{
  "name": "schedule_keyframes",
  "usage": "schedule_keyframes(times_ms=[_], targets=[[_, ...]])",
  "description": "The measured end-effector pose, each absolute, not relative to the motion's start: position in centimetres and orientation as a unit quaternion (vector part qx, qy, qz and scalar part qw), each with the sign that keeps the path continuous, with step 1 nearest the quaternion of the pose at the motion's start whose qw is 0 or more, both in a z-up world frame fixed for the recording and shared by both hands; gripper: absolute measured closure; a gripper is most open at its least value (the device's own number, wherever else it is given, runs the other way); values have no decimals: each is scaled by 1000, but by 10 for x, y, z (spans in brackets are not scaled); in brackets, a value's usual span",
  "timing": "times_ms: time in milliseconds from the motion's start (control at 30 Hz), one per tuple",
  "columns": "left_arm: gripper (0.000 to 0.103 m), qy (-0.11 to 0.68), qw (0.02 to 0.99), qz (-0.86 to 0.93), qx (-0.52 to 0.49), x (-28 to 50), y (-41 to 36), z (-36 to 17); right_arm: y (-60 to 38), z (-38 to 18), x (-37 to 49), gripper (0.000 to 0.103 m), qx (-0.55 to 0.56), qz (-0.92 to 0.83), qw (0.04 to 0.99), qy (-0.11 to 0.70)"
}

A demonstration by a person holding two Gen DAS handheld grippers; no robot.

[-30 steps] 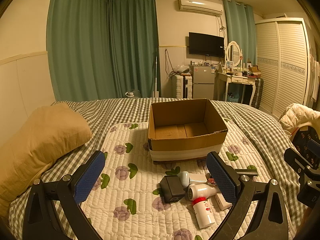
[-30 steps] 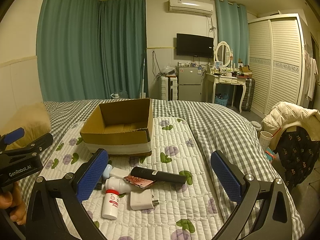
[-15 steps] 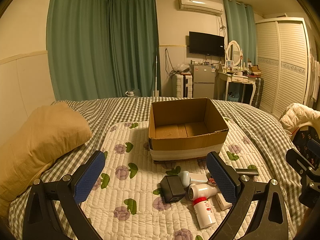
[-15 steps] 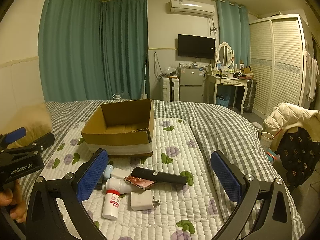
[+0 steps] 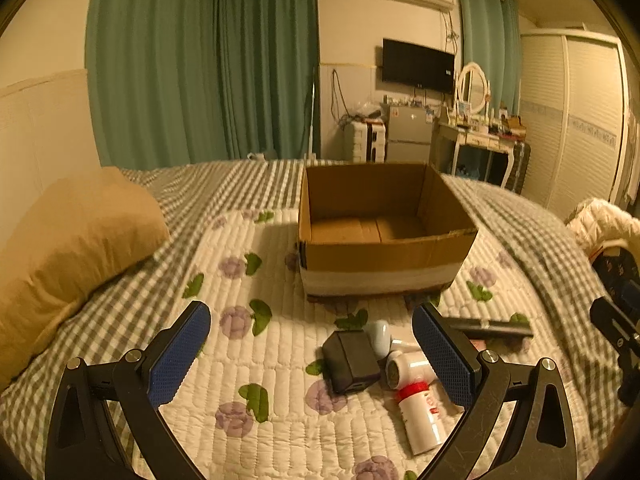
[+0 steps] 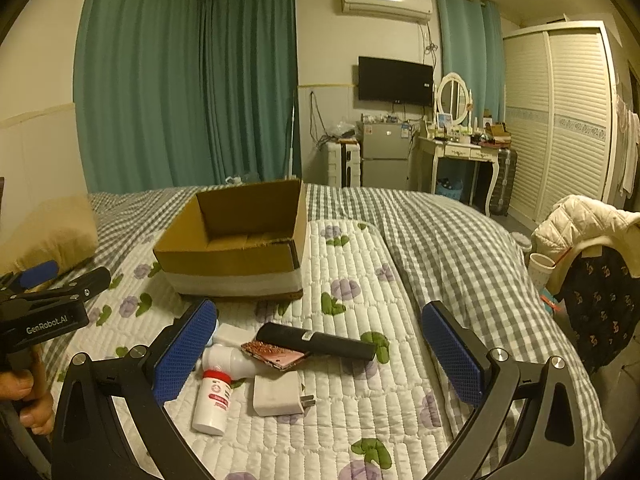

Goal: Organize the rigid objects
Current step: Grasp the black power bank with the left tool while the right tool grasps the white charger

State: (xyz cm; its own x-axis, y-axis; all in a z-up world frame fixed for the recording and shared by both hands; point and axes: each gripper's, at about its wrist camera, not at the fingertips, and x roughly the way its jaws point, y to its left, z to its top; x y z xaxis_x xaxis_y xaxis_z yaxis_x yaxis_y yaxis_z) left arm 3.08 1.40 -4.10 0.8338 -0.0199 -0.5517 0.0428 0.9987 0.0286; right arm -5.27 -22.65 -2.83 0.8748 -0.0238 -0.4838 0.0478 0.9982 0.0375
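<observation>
An open empty cardboard box (image 5: pixel 384 236) (image 6: pixel 236 248) stands on the quilted mat. In front of it lies a pile: a black block (image 5: pixel 351 360), a white lint shaver (image 5: pixel 408 368), a white bottle with a red cap (image 5: pixel 420 420) (image 6: pixel 212 400), a black cylinder (image 6: pixel 316 342) (image 5: pixel 488 326), a white charger plug (image 6: pixel 278 394) and a pink card (image 6: pixel 274 354). My left gripper (image 5: pixel 312 354) is open above the near side of the pile. My right gripper (image 6: pixel 318 354) is open over the pile, empty.
A tan pillow (image 5: pixel 68 248) lies on the left of the checked bed (image 6: pixel 452 248). A chair with a white jacket (image 6: pixel 580 228) stands at the right bed edge. The left gripper's body (image 6: pixel 44 312) shows at the right wrist view's left edge.
Both grippers have moved slightly forward and lower toward the pile. Nothing was taken hold of.
</observation>
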Motion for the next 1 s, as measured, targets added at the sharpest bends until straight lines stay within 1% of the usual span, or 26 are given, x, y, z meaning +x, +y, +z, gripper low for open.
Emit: schedule_keyframes(times_ms=[300,500,800,1000], targets=[[2,335,940,-22,55,54,4,-86,-226,-72,-28,0,17,-11,952,306],[5,370,926,-36,59,72,0,-115,-221,-106,-14,0,9,-1,938,348],[6,425,900,-54,79,95,-14,-156,-216,-147,5,0,6,24,917,398],[5,438,895,-44,78,113,-13,-173,-212,-168,18,0,-4,34,904,425]])
